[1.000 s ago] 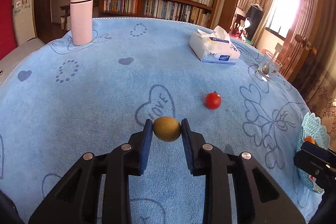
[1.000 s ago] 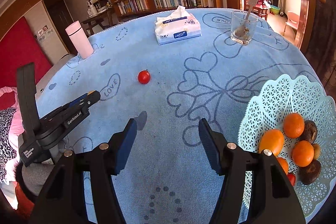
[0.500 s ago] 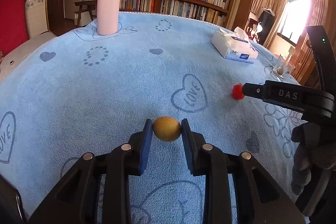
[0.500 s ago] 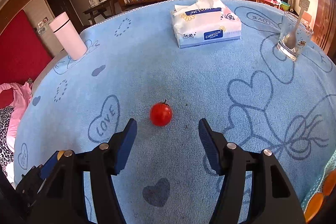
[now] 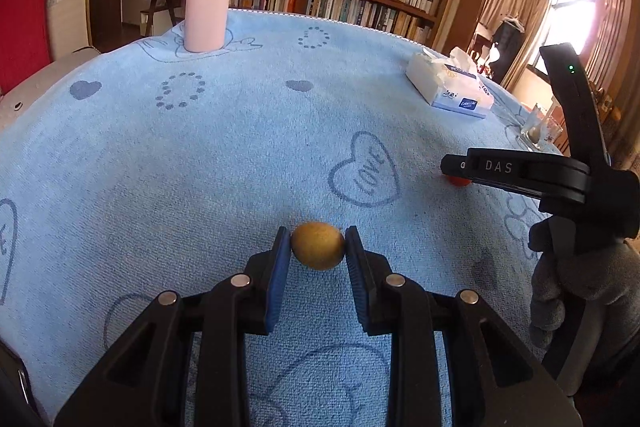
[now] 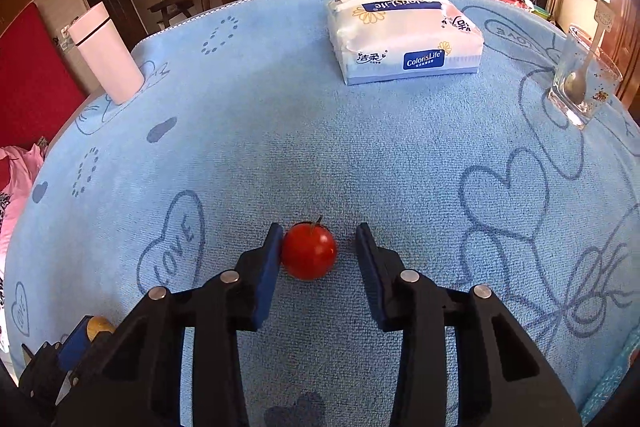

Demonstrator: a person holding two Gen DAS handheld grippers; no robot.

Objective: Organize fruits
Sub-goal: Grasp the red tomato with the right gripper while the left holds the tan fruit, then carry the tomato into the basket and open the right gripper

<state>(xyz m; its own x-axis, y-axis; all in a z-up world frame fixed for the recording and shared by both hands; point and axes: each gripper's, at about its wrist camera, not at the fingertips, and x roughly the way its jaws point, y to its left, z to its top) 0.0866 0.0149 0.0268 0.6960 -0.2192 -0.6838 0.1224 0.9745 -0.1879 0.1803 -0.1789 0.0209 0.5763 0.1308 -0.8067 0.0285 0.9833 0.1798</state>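
Right gripper (image 6: 316, 247) now down around tomato (image 6: 309, 255) on cloth (image 6: 360, 167), jaws wide, left pad touching; a second ago well short. Left gripper (image 5: 317, 247) still clamps kiwi (image 5: 317, 245), lifted. Ready to close

Red tomato (image 6: 309, 250) on blue cloth (image 6: 360, 155) between spread right claw (image 6: 318, 245) fingers, touching the left one.

tissue pack (image 6: 404, 39) far behind, cloth (image 6: 360, 163) open between

Black gripper (image 5: 318, 247), blue-padded jaws, silver screws
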